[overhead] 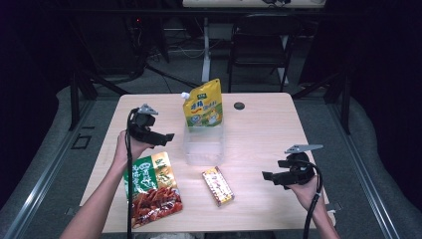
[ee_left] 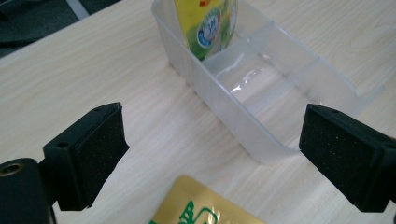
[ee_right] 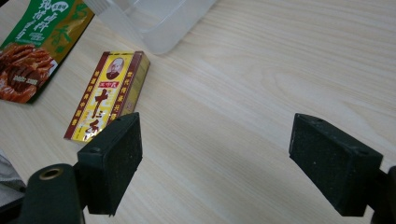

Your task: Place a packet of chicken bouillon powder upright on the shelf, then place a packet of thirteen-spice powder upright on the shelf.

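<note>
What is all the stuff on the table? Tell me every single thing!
Table: one, light wood.
Clear box: one, see-through, mid-table.
Yellow pouch: one, yellow and green, standing in the box's far end.
Snack bag: one, green and red, lying flat near the left forearm.
Small packet: one, yellow and dark red, flat, in front of the box.
Black disc: one, far edge.
Chair: one, black, behind the table.
Left gripper: one, black, open.
Right gripper: one, black, open.

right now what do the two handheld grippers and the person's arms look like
Both the left gripper and the right gripper are black, each with two blocky jaws faced in dark foam pads, a grey three-cornered plate on top and a black cable trailing back. The forearms are bare, with no sleeves showing.
</note>
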A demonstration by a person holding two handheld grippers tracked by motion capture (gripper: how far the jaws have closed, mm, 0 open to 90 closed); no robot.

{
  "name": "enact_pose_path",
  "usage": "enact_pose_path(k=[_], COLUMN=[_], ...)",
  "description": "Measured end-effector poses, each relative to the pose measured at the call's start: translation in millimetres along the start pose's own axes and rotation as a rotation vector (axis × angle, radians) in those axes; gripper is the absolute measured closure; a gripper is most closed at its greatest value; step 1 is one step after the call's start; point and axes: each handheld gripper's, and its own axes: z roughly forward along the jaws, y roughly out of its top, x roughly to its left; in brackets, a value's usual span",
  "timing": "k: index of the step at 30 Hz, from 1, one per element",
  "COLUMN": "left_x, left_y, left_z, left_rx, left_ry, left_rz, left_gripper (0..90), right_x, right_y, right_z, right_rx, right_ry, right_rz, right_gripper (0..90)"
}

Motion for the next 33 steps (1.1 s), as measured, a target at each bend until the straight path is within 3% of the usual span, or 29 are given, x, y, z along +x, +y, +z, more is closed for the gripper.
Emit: enact_pose_path(k=[5, 7, 11, 14, 15, 27, 33], left_x=[-10.1, -11.6, -18.3, -21.0, -22.5, -23.9, -21.4], left_y=[-23.2, -32.9, -46.7, -55.9, -59.2, -73.8, -78.9], left_z=[-2.4, -2.6, -1.4, -2.8, -3.1, -1.7, -6.0], left_rx=[0.003, -0.002, 0.004, 0.003, 0.029, 0.051, 0.048], left_ry=[0.021, -0.001, 0.021, -0.006, -0.004, -0.014, -0.001], left_rz=[-0.047, -0.082, -0.095, -0.118, -0.110, -0.154, -0.178], left_gripper=[6.7, 6.7, 6.5, 6.4, 6.1, 3.1, 1.8], right_x=[11.4, 16.3, 26.0, 32.0, 36.2, 53.4, 69.6], right_y=[0.5, 0.6, 0.6, 1.5, 2.2, 6.8, 14.1], right_z=[7.1, 9.7, 15.3, 18.2, 20.8, 27.6, 35.4], right_rx=[0.020, 0.032, 0.046, 0.063, 0.065, 0.104, 0.115], right_ry=[0.000, 0.005, 0.015, 0.014, 0.012, -0.010, -0.015], right_rz=[-0.019, -0.026, -0.043, -0.054, -0.052, -0.072, -0.101], right_gripper=[17.1, 17.2, 17.4, 17.6, 17.8, 16.7, 15.3])
